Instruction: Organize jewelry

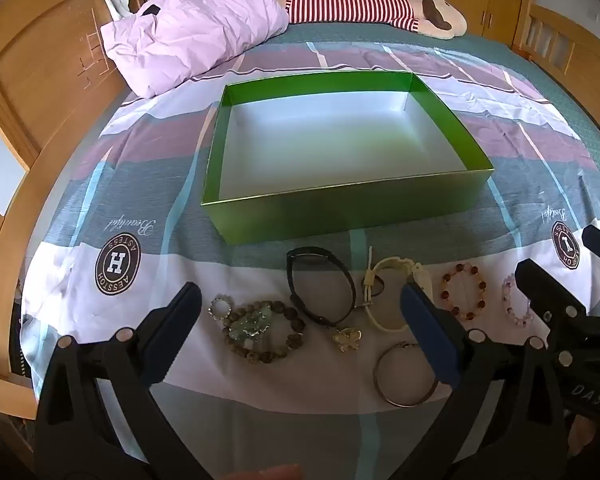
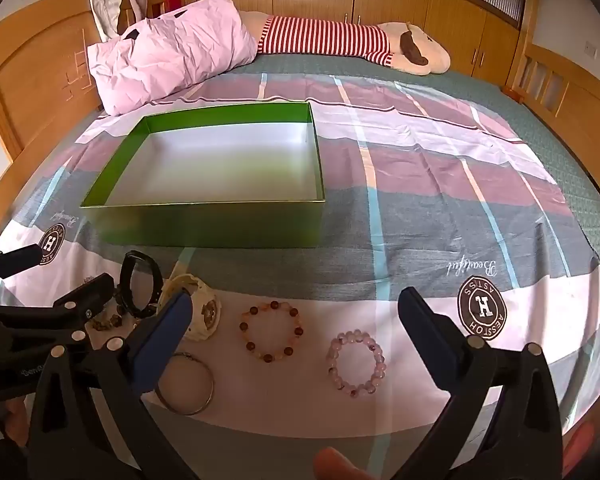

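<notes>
jewelry lies in a row on the bedsheet (image 2: 420,208), just in front of my empty green box (image 1: 340,208): black watch (image 1: 320,284), cream watch (image 1: 388,300), metal bangle (image 2: 186,384), amber bead bracelet (image 2: 271,330), pink bead bracelet (image 2: 356,363). left gripper (image 1: 300,320) and right gripper (image 2: 296,320) hover spread wide, grasping nothing.

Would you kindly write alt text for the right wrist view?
The open right gripper hovers over a pink bead bracelet and an amber bead bracelet on a patterned bedsheet. An empty green box sits beyond; the left gripper enters at left.
</notes>
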